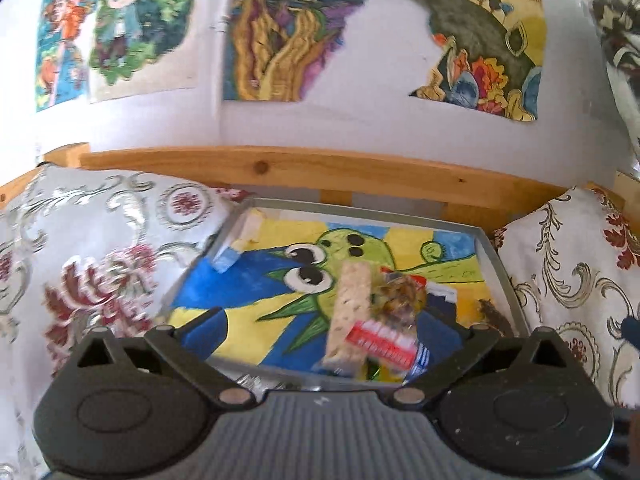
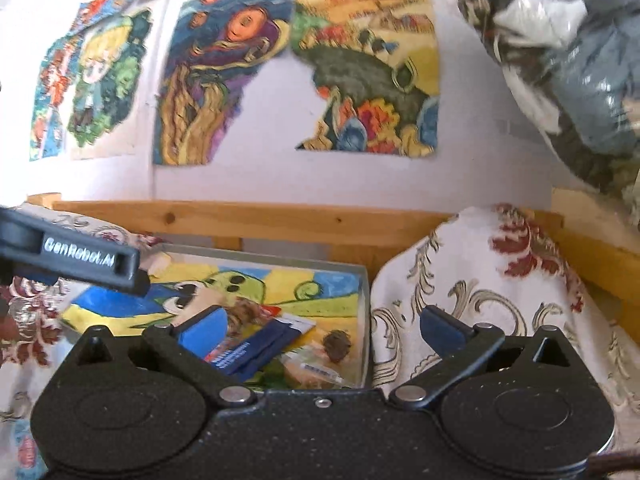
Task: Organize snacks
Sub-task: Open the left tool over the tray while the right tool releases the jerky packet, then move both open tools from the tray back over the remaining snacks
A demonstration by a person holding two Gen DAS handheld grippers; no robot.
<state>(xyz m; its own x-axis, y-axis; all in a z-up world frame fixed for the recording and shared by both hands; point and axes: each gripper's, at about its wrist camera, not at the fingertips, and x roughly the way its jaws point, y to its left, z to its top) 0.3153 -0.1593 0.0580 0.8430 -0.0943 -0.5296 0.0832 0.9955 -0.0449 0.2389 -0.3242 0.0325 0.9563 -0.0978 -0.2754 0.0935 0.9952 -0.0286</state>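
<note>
A shallow grey metal tray (image 1: 496, 264) with a painted green creature on its floor lies on the bed between two cushions. Inside it are a pale cereal bar (image 1: 350, 304), a nut bar with a red label (image 1: 394, 316) and a dark blue packet (image 1: 442, 300), all blurred. My left gripper (image 1: 322, 328) stands open above the tray's near side, the bars showing between its blue fingers. My right gripper (image 2: 324, 330) is open too, over the tray's right rim (image 2: 366, 312). Under it lie the blue packet (image 2: 256, 348), a brown round snack (image 2: 338, 344) and a clear-wrapped one (image 2: 316, 370).
Floral cushions flank the tray on the left (image 1: 100, 248) and right (image 2: 480, 280). A wooden bed rail (image 1: 280, 168) runs behind, under a wall of paintings. A plastic bag of clothes (image 2: 568, 60) hangs at upper right. A white and blue block (image 1: 236, 248) sits in the tray's back left corner.
</note>
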